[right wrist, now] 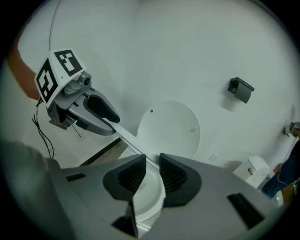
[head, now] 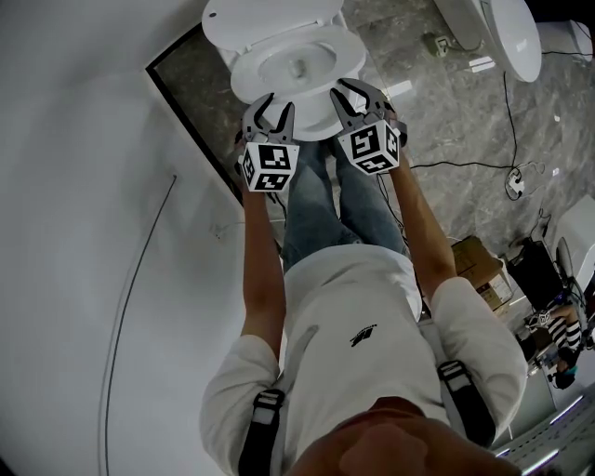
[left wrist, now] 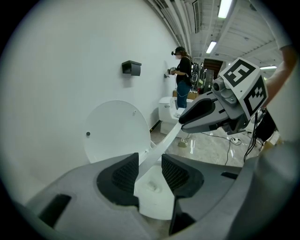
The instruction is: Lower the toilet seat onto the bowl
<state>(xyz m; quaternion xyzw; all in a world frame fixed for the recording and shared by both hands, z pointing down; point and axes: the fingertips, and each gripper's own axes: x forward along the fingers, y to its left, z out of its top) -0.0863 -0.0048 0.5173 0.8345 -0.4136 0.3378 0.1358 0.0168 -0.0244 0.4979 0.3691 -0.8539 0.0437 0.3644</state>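
Note:
The white toilet [head: 279,65] stands against the wall, with its round lid [left wrist: 115,129] [right wrist: 171,126] upright. The seat [left wrist: 161,145] [right wrist: 129,138] shows edge-on as a thin white strip, slanting a little above the bowl [left wrist: 152,197]. My left gripper [head: 270,116] [left wrist: 150,161] is shut on the seat's front rim at the left. My right gripper [head: 358,93] [right wrist: 152,164] is shut on the same rim at the right. Each gripper shows in the other's view, the right gripper [left wrist: 187,119] and the left gripper [right wrist: 110,124], with the strip running between them.
A white wall [head: 84,232] runs close on the left, with a dark floor strip [head: 191,102] at its foot. Cables [head: 465,165] cross the marble floor on the right. Another toilet [head: 507,28], a cardboard box [head: 479,265] and a person [left wrist: 182,70] are farther off.

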